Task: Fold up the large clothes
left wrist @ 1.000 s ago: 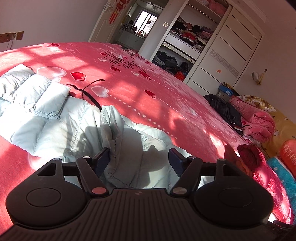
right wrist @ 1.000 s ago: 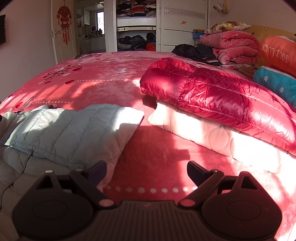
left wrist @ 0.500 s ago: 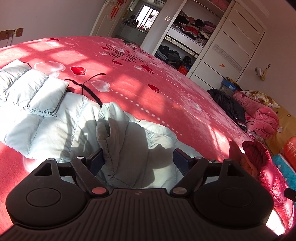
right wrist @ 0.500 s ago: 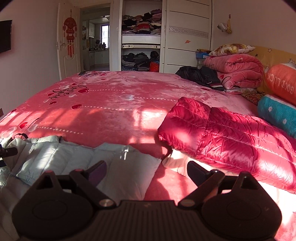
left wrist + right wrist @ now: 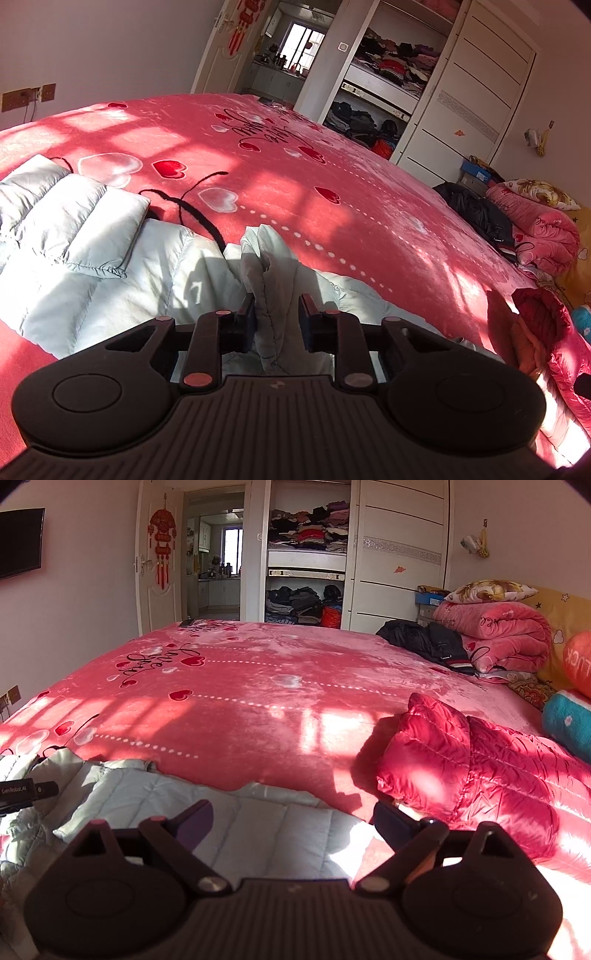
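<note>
The open wardrobe (image 5: 306,561) holds shelves of stacked clothes. The left gripper (image 5: 277,317) has just been closing; a second ago its jaws stood wide, now they pinch a raised fold of the pale quilted jacket (image 5: 110,280) lying on the plush red bed (image 5: 295,192). The right gripper (image 5: 291,823) (jaws spread) hovers above the jacket's edge, beside a glossy red puffer (image 5: 480,775).
</note>
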{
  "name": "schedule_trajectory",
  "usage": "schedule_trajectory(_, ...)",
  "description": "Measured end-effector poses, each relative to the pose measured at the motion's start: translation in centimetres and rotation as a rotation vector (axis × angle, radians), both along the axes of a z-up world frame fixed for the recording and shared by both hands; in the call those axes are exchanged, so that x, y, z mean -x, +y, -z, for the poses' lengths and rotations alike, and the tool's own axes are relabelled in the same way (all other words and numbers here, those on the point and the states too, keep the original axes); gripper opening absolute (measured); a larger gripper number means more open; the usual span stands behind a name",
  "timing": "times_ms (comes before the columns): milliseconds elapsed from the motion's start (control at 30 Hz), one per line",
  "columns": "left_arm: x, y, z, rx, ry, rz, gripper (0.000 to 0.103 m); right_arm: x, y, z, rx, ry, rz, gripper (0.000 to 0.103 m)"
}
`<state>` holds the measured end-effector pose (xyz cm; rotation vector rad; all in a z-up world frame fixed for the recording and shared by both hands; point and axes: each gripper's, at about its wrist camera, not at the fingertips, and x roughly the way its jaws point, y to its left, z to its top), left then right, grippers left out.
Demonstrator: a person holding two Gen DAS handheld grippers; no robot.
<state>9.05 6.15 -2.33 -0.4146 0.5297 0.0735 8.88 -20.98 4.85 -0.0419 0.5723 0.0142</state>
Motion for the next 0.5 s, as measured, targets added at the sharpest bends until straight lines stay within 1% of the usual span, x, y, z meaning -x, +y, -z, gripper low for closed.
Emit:
schedule_trajectory(33, 0.0, 0.2, -0.1, -0.002, -0.009, -0.001, 0.017, -0.2, 0.3, 0.3, 0.001, 0.006, -0.008, 0.093)
schedule_trajectory(133, -0.3, 0.6, -0.7, -0.035, -0.049, -0.008, 0.013, -0.6, 1.2, 1.2, 0.010, 0.025, -0.032, 0.093)
schedule_trajectory(200, -0.4, 1.0, -0.9, -0.047, -0.062, -0.014, 0.013, -1.0, 1.7, 1.9, 0.011, 0.040, -0.045, 0.094)
schedule_trajectory(267, -0.5, 1.6, -0.8, -0.040, -0.068, -0.024, 0.013, -1.2, 2.1, 2.4, 0.013, 0.049, -0.058, 0.094)
schedule_trajectory(433, -0.6, 2.9, -0.2, -0.009, -0.038, -0.048, 0.012, -1.9, 2.6, 3.7, 0.019, 0.066, -0.069, 0.093)
schedule_trajectory(500, -0.9, 3.6, 0.1, 0.018, -0.010, -0.050, 0.016, -2.1, 2.6, 4.1, 0.025, 0.070, -0.066, 0.093)
